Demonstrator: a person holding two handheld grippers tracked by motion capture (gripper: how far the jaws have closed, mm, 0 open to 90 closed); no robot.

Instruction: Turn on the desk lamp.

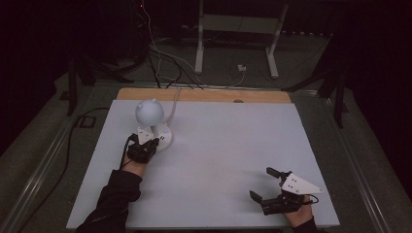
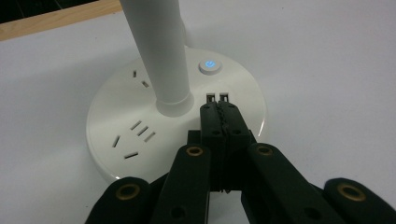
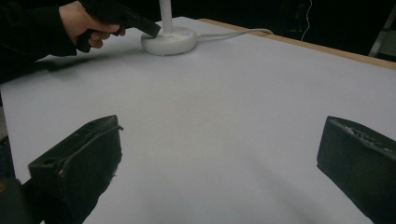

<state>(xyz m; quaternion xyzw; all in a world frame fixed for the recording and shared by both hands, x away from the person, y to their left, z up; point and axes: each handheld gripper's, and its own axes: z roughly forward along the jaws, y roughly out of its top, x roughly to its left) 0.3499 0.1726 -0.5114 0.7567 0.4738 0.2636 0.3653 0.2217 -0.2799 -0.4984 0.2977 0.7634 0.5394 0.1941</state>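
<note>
A white lamp point(image 1: 154, 124) stands on the table point(image 1: 218, 160), toward its far left part, with a round base, an upright stem and a globe head. Its cord point(image 1: 174, 99) runs off the far edge. On the base sit sockets, two small ports and a power button point(image 2: 208, 66) ringed in blue light.

The left tongs point(image 2: 219, 108) are pressed together, empty, their tips resting on or just over the base beside the stem, right by the two ports point(image 2: 218, 97) and a little short of the button. The right tongs point(image 1: 268, 183) hover well away from the lamp, near the table's front right, jaws spread wide with nothing between them.

The step in hand looks like pressing the button. To do it well, keep the tips closed as one blunt point, slide them forward past the ports onto the button's centre, and press straight down so the base does not tip or skid. The stem is close; keep clear of it.
</note>
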